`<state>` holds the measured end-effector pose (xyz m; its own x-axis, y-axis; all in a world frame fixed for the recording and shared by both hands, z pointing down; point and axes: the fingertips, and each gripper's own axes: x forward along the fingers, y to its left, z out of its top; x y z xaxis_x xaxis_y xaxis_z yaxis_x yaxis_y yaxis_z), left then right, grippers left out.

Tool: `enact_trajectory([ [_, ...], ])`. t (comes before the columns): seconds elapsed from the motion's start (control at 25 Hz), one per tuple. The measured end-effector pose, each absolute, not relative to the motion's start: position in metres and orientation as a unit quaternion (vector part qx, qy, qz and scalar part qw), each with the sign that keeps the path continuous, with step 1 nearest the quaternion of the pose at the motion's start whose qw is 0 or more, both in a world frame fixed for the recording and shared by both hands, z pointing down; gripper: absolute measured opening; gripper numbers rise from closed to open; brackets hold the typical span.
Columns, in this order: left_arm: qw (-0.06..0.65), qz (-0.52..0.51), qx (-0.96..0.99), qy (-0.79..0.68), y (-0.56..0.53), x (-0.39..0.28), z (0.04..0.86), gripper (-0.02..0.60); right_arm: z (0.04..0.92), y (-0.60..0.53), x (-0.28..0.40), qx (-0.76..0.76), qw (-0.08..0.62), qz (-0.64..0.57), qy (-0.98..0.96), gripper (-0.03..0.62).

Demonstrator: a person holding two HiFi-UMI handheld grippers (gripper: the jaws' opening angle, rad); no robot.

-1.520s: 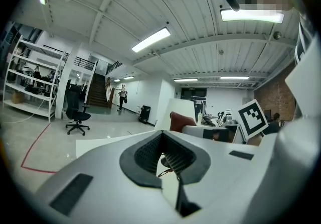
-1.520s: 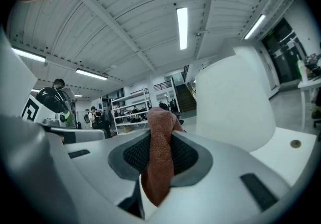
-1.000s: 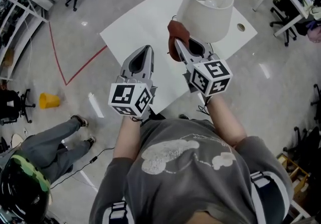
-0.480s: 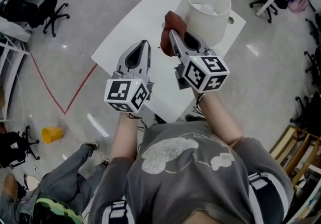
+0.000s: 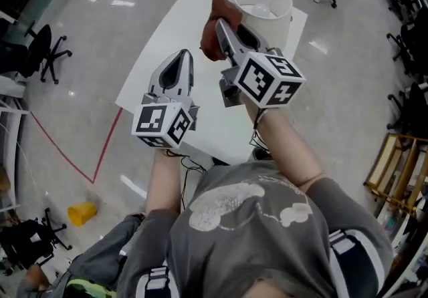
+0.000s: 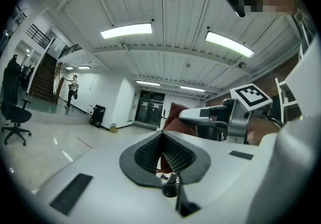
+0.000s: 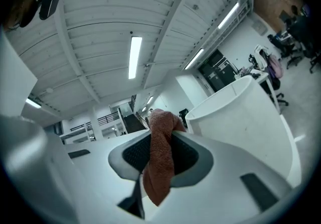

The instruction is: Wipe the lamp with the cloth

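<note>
- Right gripper: jaws clenched on the cloth. It is a rust-brown towel, bunched up past the tips, with a tail hanging down between the pads in the right gripper view.
- The cloth is held up in the air at about 9 o'clock of the lamp, just beside the shade. No view shows whether the two are in contact.
- The lamp has a white drum shade with an open top, and the bulb shows inside. It stands upright at the far right corner of the counter, around 1 o'clock in the head view.
- In the right gripper view the shade wall fills the 2–3 o'clock area, close to the right-side jaw.
- Left gripper: jaws closed tip to tip and grasping nothing. The left gripper view shows the pads meeting in a V.
- The left gripper is held over the near part of the counter at about 7 o'clock of the right gripper's tips, lower in the head view and apart from the lamp. Both grippers point roughly toward 12 o'clock.
- The counter is a white rectangle set diagonally in the head view, with only the lamp seen on it.
- On the floor there is a red tape line at 8 o'clock, a yellow cone further down at 8 o'clock, and an office chair at 10 o'clock.
</note>
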<state>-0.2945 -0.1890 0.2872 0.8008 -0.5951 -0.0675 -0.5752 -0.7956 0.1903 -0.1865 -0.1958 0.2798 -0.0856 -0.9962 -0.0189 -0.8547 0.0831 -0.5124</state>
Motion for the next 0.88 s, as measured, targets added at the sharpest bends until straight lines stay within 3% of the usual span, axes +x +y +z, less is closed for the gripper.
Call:
enact_trajectory([
  [0.36, 0.092, -0.062, 0.954, -0.278, -0.205, -0.300, 0.293, 0.008, 0.276, -0.214, -0.176, -0.689, 0.226, -0.192, 0.661, 0.091],
  [0.88, 0.107, -0.049, 0.952, -0.283, -0.187, -0.302, 0.317, 0.006, 0.346, -0.210, -0.179, -0.694, 0.182, -0.246, 0.651, 0.091],
])
